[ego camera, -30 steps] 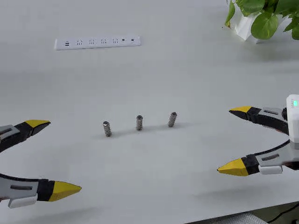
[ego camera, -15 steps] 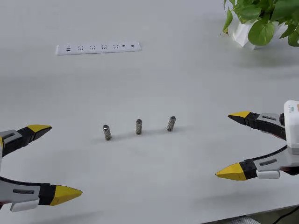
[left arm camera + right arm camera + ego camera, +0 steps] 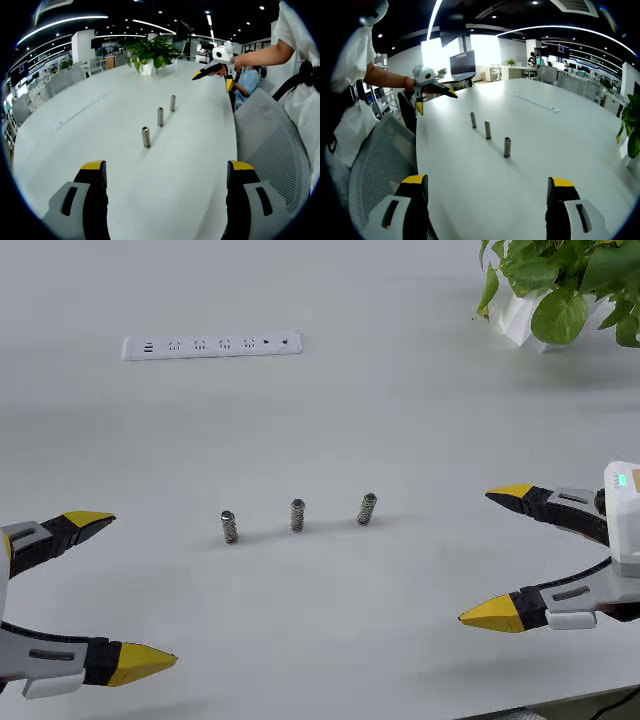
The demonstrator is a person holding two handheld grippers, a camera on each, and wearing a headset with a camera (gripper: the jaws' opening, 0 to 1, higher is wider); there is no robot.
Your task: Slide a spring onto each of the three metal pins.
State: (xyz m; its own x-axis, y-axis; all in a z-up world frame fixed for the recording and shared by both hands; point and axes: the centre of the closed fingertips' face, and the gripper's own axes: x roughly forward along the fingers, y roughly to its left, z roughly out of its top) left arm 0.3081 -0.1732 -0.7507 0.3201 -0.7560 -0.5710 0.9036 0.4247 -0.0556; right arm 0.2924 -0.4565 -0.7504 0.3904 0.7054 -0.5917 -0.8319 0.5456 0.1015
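Three short upright metal pins, each ringed by a ribbed steel coil spring, stand in a row on the pale grey tabletop [image 3: 400,420]: the left pin [image 3: 229,526], the middle pin [image 3: 297,515] and the right pin [image 3: 367,508]. None of them is touched by either tool.

The left gripper [image 3: 118,591], grey and black with yellow tips, hovers well to the left of the middle pin and nearer the person than it. Its jaws are spread wide with nothing between them. In the left gripper view the row runs away from the parted jaws, the left pin [image 3: 145,136] closest and the middle pin [image 3: 160,116] behind it.

The right gripper [image 3: 500,553], of the same make, hangs well to the right of the middle pin. It too is gaping and empty. In its own view the right pin [image 3: 507,147] comes first and the middle pin [image 3: 488,130] next.

Far beyond the middle pin, up and to its left, lies a long white power strip [image 3: 212,345]. Far beyond it to the right stands a leafy green plant in a white pot [image 3: 560,285].
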